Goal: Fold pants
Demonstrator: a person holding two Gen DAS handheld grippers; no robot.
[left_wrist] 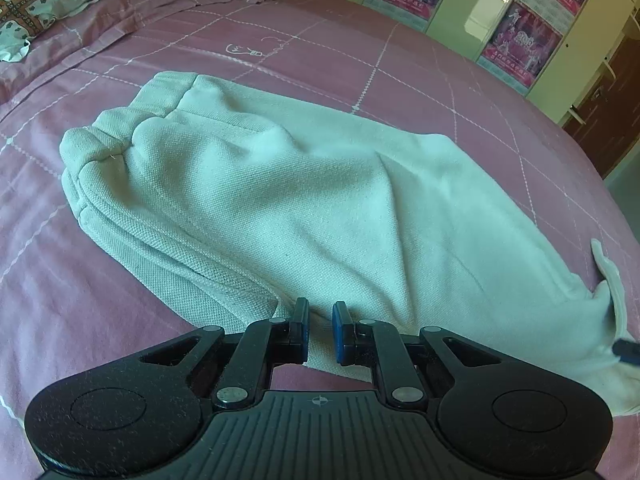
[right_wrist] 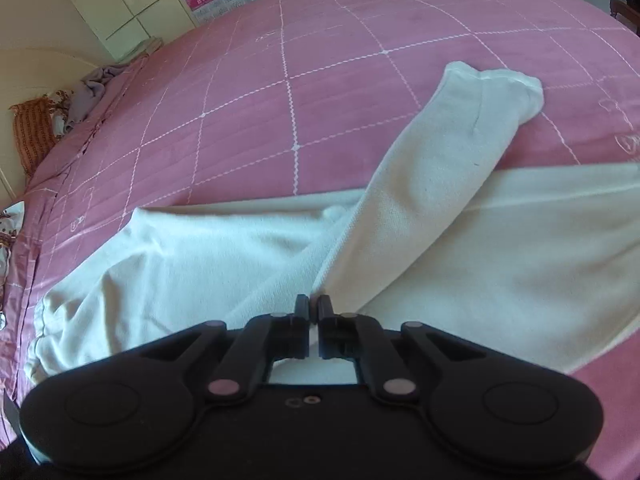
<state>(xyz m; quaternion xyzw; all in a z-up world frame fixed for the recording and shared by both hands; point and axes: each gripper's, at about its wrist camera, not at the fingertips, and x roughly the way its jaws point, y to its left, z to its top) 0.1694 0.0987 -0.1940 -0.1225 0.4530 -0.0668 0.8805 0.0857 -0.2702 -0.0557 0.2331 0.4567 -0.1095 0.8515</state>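
pants [left_wrist: 304,184] on pink bed [left_wrist: 400,60]: partly folded, one leg [right_wrist: 448,132] sticking out | left tool [left_wrist: 320,330] pinched on pants edge | right tool [right_wrist: 313,308] closed on cloth | more folds left

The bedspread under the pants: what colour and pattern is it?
The bedspread is pink with a grid of thin white stitched lines, shown best in the right wrist view.

Pants [left_wrist: 280,200] on bed [left_wrist: 400,60]
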